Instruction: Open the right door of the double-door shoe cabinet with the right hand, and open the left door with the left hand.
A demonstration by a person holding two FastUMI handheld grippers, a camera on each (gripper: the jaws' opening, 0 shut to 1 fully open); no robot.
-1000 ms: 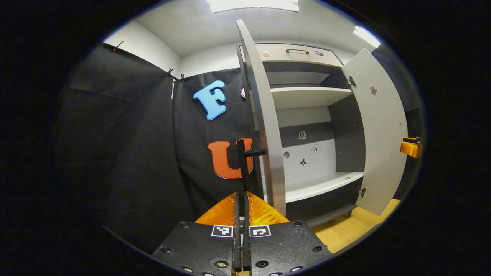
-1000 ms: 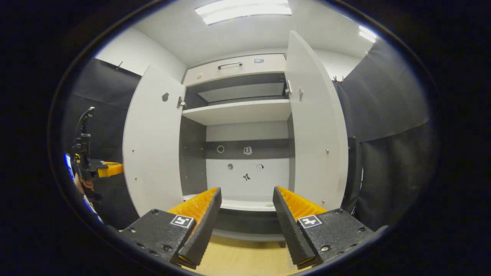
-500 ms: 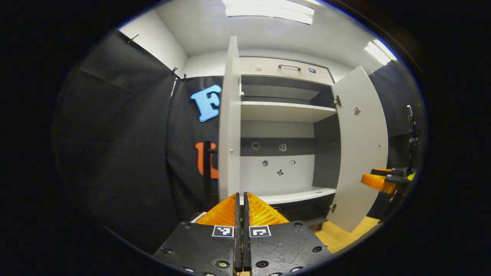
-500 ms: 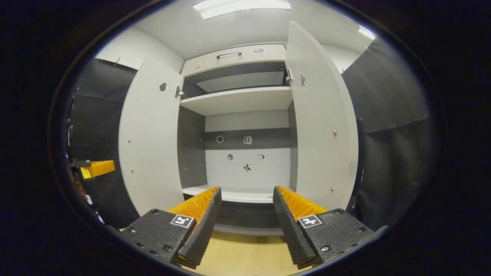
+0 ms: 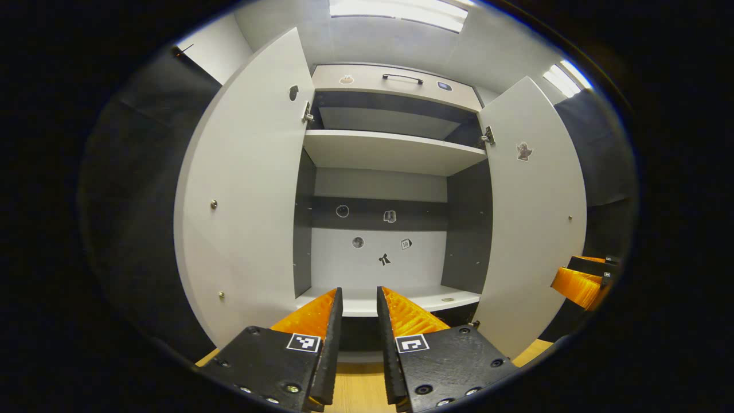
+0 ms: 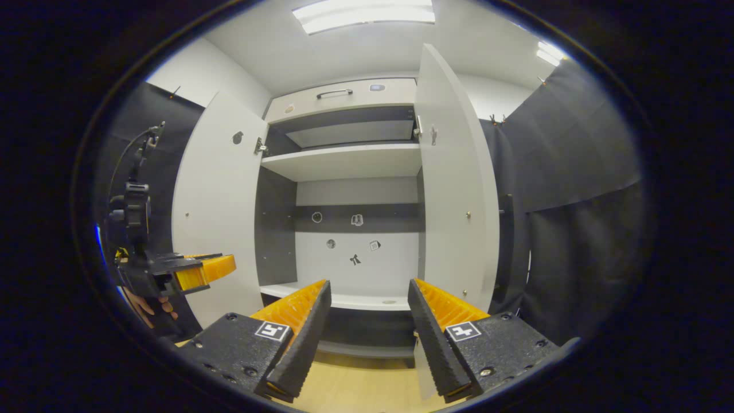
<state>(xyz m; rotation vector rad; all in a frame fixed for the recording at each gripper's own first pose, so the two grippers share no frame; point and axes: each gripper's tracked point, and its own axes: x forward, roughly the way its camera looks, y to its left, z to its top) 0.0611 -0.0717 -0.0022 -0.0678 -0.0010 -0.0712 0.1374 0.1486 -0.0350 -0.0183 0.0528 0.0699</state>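
The shoe cabinet (image 5: 390, 152) stands in front of me with both doors swung wide. In the left gripper view its left door (image 5: 246, 189) and right door (image 5: 533, 218) flank the bare shelves. My left gripper (image 5: 358, 321) is open by a narrow gap, holds nothing and sits clear of the doors. My right gripper (image 5: 573, 281) shows past the right door's edge. In the right gripper view, the right gripper (image 6: 367, 321) stands wide open and holds nothing, between the left door (image 6: 215, 201) and the right door (image 6: 456, 189). The left gripper (image 6: 215, 268) hovers by the left door, held by a hand (image 6: 146, 307).
A drawer with a dark handle (image 5: 401, 77) tops the cabinet. Small stickers dot the back panel (image 5: 384, 252). Black cloth walls (image 6: 573, 229) close in on both sides. Pale wood floor (image 6: 367, 390) lies below the cabinet.
My left gripper has gone from shut to open and turned from the left door's outer edge to face the cabinet's inside. The left door stands wider. The right gripper stayed open.
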